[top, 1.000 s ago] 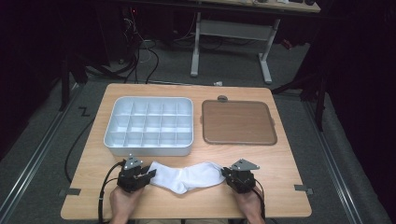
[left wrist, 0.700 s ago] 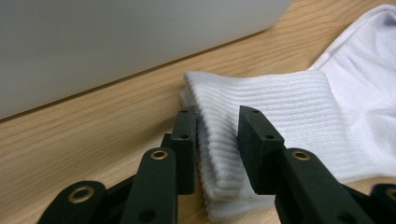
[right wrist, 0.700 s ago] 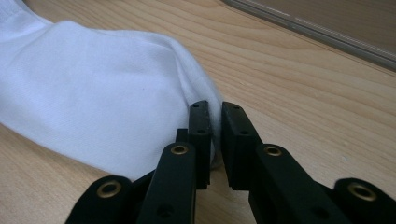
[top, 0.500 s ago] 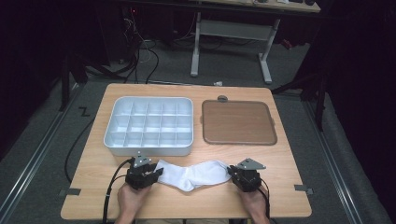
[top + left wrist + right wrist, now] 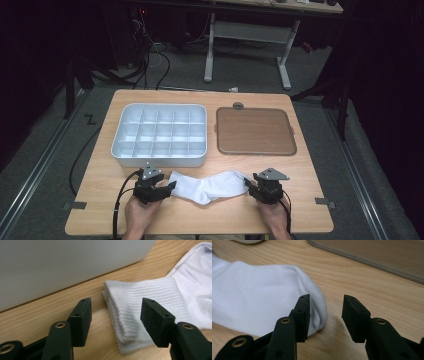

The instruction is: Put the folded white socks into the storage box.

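A white sock (image 5: 207, 184) lies flat on the wooden table near its front edge. My left gripper (image 5: 169, 187) is at the sock's ribbed cuff (image 5: 140, 297). Its jaws have just been opening and now stand apart, with the cuff lying loose between them. My right gripper (image 5: 248, 184) is at the toe end (image 5: 287, 290). Its jaws have also just been opening. The toe's rounded edge reaches just past the left pad (image 5: 303, 312) into the gap, and the pads do not press on it. In their own views the left gripper (image 5: 115, 308) and right gripper (image 5: 325, 306) both rest low over the wood.
A grey compartment tray (image 5: 160, 161) stands just behind the left gripper, and its wall (image 5: 62, 265) is close. A brown flat tray (image 5: 255, 131) lies at the back right, with its rim (image 5: 367, 261) beyond the right gripper. The table's front edge is close behind both hands.
Both grippers have let go of the sock: their jaws were shut on its ends and now stand open. The sock lies slack on the table. The hands have barely moved.
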### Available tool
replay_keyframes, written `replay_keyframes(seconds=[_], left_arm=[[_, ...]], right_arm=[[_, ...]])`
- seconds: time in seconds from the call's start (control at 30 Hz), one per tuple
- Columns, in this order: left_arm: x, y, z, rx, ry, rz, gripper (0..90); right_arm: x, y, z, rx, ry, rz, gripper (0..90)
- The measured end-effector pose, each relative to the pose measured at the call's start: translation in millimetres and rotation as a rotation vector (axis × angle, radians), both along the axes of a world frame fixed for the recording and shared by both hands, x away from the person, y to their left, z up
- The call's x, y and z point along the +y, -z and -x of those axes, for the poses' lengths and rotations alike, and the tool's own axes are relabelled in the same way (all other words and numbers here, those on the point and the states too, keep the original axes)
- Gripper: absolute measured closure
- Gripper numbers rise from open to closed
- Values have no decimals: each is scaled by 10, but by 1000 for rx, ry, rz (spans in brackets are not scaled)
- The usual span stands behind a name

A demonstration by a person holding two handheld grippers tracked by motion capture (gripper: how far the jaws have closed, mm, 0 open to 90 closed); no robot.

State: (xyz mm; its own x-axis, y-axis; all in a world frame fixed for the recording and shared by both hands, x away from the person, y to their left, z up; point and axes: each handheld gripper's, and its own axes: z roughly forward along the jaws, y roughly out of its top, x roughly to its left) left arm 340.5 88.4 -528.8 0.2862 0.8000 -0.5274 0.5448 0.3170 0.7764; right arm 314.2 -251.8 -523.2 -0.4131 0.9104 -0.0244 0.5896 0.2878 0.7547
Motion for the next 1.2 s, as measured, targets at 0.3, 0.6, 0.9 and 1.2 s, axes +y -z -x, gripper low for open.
replay_keyframes(seconds=[0.3, 0.6, 0.9, 1.2], left_arm=[[29, 21, -1, 37, -21, 28, 385], [66, 32, -7, 58, -49, 74, 459], [22, 43, 19, 67, -38, 67, 475], [-106, 55, 98, 44, -5, 6, 546]], right_arm=[[132, -250, 75, -57, -57, -66, 581], [599, -187, 55, -1, -227, -89, 665], [1032, -116, 35, 34, -335, -76, 697], [1113, 62, 26, 61, -342, -17, 697]])
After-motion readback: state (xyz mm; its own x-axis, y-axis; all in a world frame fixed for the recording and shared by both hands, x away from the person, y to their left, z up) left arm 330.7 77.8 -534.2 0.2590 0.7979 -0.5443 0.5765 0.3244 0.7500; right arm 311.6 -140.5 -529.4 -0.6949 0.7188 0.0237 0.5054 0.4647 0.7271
